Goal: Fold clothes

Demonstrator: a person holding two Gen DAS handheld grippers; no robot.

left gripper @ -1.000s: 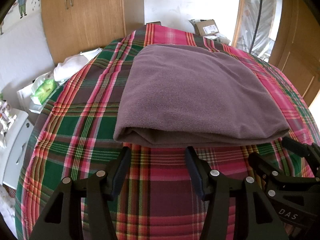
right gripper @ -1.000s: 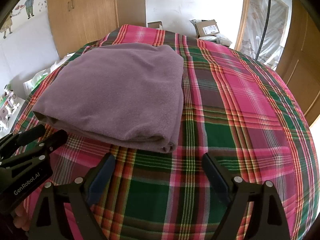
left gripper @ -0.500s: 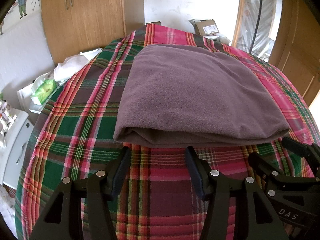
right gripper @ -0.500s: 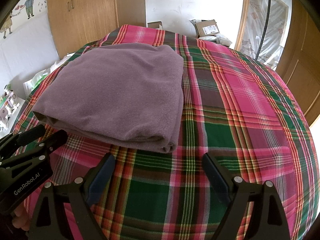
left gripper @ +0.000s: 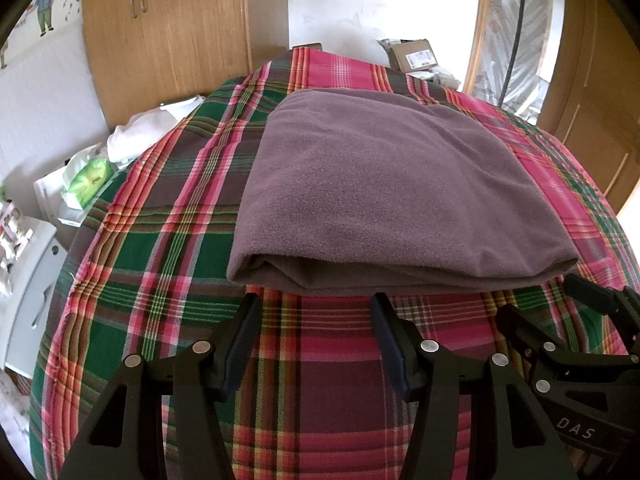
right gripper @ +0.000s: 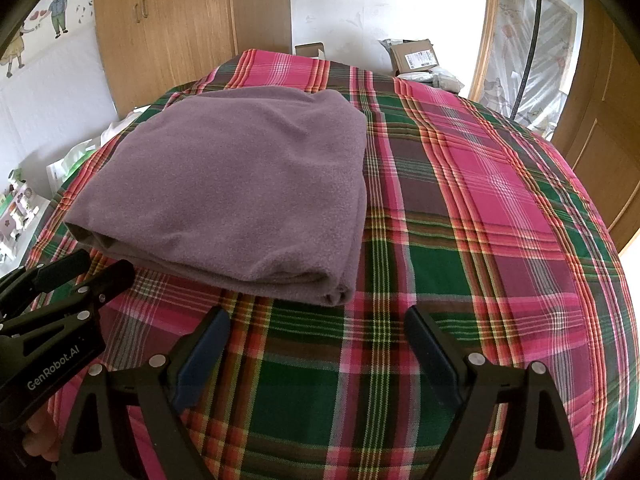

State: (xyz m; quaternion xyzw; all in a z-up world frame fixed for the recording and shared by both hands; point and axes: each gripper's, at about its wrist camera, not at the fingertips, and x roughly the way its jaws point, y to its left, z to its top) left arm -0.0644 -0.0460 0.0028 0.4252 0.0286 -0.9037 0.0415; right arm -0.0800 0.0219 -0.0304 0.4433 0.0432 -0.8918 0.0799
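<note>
Fleece, mauve and already doubled into a thick rectangle (left gripper: 400, 196), lies on the plaid-covered bed (left gripper: 168, 248), toward the left side as the right wrist view shows it, its layered near edge running parallel to the bed's near edge and well short of the far edge. Both claws hang just in front of that near edge, apart from the cloth. The left claw (left gripper: 314, 308) is spread moderately and empty; the right claw (right gripper: 316, 320) gapes wider, also empty, opposite the garment's near right corner. Each claw shows in the other's view, side by side.

Judging by the tidy stack, the step in hand is the pause between folds, or the finish. If another fold is wanted, each claw must advance, pinch every layer at a near corner, and carry the edge over evenly so the layers do not slide apart.
</note>
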